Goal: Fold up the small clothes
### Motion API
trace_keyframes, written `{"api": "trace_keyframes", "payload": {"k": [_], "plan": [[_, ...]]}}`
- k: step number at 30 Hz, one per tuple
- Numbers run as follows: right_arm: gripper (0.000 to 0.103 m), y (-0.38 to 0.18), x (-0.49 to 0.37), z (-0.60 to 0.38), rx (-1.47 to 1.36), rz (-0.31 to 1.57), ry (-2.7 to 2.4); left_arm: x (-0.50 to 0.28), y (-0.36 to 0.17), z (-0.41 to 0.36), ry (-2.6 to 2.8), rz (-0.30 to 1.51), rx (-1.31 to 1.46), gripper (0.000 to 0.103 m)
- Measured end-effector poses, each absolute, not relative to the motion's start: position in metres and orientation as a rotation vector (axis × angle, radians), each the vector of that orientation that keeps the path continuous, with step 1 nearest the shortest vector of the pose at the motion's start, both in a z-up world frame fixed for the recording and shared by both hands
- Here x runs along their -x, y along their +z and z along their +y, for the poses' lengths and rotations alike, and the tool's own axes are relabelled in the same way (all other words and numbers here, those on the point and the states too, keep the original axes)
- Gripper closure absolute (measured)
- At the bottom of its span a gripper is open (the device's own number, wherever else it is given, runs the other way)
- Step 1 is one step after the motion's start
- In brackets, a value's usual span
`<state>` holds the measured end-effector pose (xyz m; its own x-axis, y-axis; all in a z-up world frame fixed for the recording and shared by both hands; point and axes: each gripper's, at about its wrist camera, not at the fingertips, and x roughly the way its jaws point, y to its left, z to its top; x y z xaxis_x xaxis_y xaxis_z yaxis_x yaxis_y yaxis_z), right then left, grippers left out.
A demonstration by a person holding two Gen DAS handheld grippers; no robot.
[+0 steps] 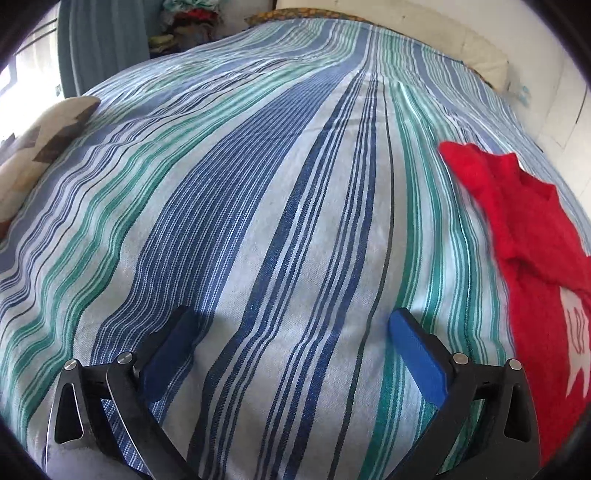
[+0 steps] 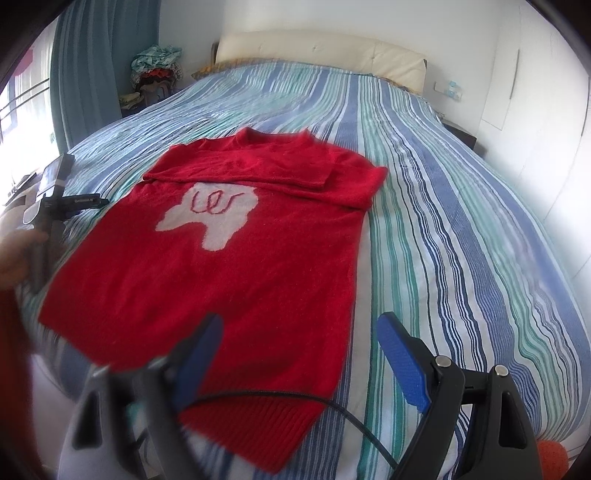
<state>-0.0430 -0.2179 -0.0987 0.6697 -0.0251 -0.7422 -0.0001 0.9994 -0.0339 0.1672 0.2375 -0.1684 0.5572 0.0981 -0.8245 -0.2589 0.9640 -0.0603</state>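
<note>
A: What fills the room?

B: A bed [image 2: 424,184] under a striped cover [image 1: 258,221], blue, green and white. A cream headboard [image 2: 321,51] stands at twelve o'clock against a white wall [image 2: 332,18].

A: And at ten?

B: Teal curtains [image 2: 92,66] beside a bright window [image 2: 26,110], with a pile of clothes [image 2: 155,70] just right of them. A patterned pillow [image 1: 33,155] lies at nine.

Striped bedspread [image 2: 461,229]; cream headboard [image 2: 321,51]; teal curtain [image 2: 92,66]; patterned pillow [image 1: 33,155].
</note>
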Motion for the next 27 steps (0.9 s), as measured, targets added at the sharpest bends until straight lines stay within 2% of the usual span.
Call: {"api": "trace_keyframes", "payload": {"k": [27], "plan": [[0.018, -0.0993, 0.0425, -0.2160, 0.039, 0.837, -0.009, -0.1643, -0.1619, 0.2319, 0.210, 0.955, 0.181, 0.000]]}}
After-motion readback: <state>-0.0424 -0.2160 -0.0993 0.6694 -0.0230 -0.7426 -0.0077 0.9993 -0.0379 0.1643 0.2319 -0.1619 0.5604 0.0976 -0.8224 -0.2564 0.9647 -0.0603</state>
